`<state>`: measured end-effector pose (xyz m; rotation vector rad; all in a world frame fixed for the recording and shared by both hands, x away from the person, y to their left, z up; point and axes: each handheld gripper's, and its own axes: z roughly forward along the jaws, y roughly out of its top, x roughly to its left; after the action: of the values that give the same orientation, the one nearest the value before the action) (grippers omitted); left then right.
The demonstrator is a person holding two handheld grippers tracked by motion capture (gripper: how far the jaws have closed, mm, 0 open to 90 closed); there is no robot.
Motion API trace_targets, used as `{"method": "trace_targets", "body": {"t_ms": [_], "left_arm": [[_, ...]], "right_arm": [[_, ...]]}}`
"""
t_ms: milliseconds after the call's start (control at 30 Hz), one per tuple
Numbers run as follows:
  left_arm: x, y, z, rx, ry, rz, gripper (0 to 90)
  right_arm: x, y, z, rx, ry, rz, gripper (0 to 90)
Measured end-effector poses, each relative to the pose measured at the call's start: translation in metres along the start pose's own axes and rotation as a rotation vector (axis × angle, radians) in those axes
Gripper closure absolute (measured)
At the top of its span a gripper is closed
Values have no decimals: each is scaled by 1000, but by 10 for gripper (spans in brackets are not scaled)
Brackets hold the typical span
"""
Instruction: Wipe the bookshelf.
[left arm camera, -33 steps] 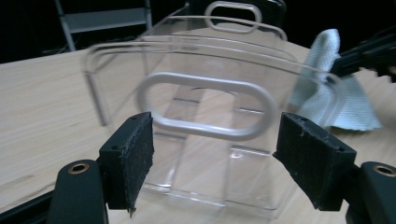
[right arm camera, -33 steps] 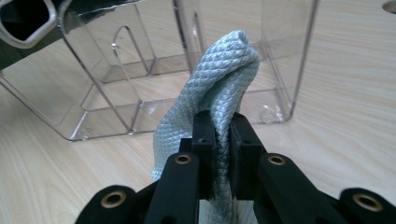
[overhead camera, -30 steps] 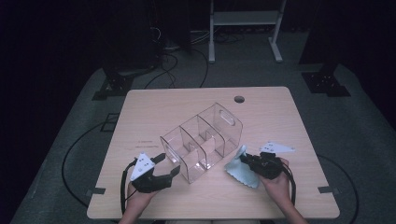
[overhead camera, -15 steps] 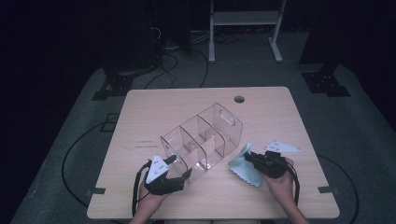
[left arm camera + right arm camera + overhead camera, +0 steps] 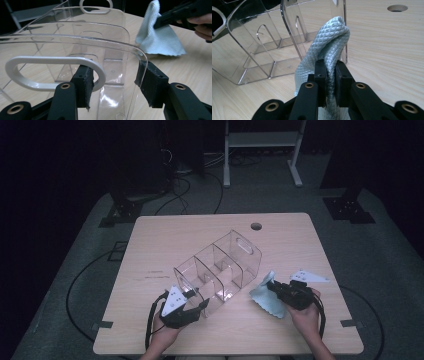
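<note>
Clear plastic organizer [image 5: 220, 272] lies near the middle of the wooden bench [image 5: 150, 250], set diagonally, with the person's hands at its near end. The high view shows its full length, its dividers and the cut-out handle at the far end; the left gripper view instead shows the near end wall close up, with its white-edged handle slot [image 5: 53, 72]. The left gripper [image 5: 187, 307] has just been closing: its fingers [image 5: 83, 83] now bracket that end wall, one pad inside the slot and the other at the wall's outer curved edge, both appearing to touch the plastic. The right gripper [image 5: 280, 292] sits just right of the organizer. The right gripper view shows its fingers [image 5: 320, 75] narrow and clamped on a bunched fold of the pale blue cloth [image 5: 327, 47]; the high view shows the cloth's lower edge resting on the bench.
</note>
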<state>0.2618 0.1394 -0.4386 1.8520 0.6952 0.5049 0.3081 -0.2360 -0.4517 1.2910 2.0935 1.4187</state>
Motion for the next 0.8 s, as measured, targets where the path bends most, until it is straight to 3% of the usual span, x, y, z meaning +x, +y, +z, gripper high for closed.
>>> {"method": "trace_targets", "body": {"t_ms": [500, 633, 800], "left_arm": [[-2, -1, -1, 4, -145, 43, 473], [3, -1, -6, 13, -137, 46, 469], [13, -1, -15, 21, -74, 55, 438]], "right_arm": [[-3, -1, -13, -16, -22, 5, 810], [0, -1, -13, -16, -18, -2, 812], [6, 0, -11, -16, -12, -15, 813]]}}
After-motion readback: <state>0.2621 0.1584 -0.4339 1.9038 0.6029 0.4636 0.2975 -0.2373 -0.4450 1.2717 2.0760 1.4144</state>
